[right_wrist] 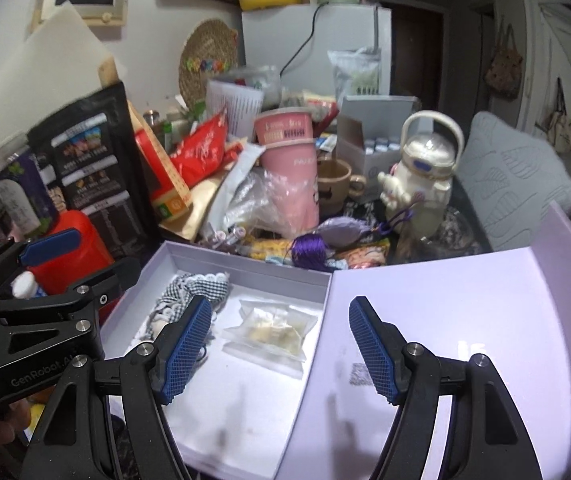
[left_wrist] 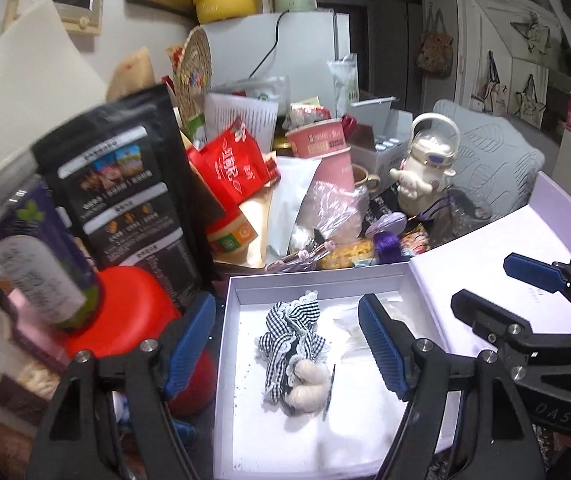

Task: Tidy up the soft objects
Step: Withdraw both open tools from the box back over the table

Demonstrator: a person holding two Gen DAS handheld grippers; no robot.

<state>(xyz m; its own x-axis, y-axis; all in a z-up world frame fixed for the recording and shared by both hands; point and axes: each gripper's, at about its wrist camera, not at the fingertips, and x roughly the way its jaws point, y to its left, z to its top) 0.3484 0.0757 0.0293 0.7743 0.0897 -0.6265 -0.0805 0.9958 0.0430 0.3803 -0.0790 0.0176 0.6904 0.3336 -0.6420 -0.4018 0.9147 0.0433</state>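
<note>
An open white box (left_wrist: 229, 344) (right_wrist: 245, 272) holds a black-and-white checked frilly cloth piece with cream puffs (left_wrist: 293, 340) (right_wrist: 193, 292) and a clear packet (right_wrist: 269, 330) (left_wrist: 349, 328). Its lid (right_wrist: 445, 320) (left_wrist: 505, 248) lies open to the right. My left gripper (left_wrist: 285, 344) is open and empty, hovering over the cloth. My right gripper (right_wrist: 281, 348) is open and empty, above the box's right edge near the packet; it also shows in the left wrist view (left_wrist: 497, 288). A purple tassel (right_wrist: 311, 250) and a lilac soft piece (right_wrist: 341, 230) lie behind the box.
Clutter crowds the back: a black pouch (left_wrist: 125, 200), a red container (left_wrist: 133, 312), red packets (left_wrist: 233, 168), pink cups (right_wrist: 289, 160), a brown mug (right_wrist: 335, 184), a white character bottle (right_wrist: 421, 172), a grey pillow (right_wrist: 513, 176).
</note>
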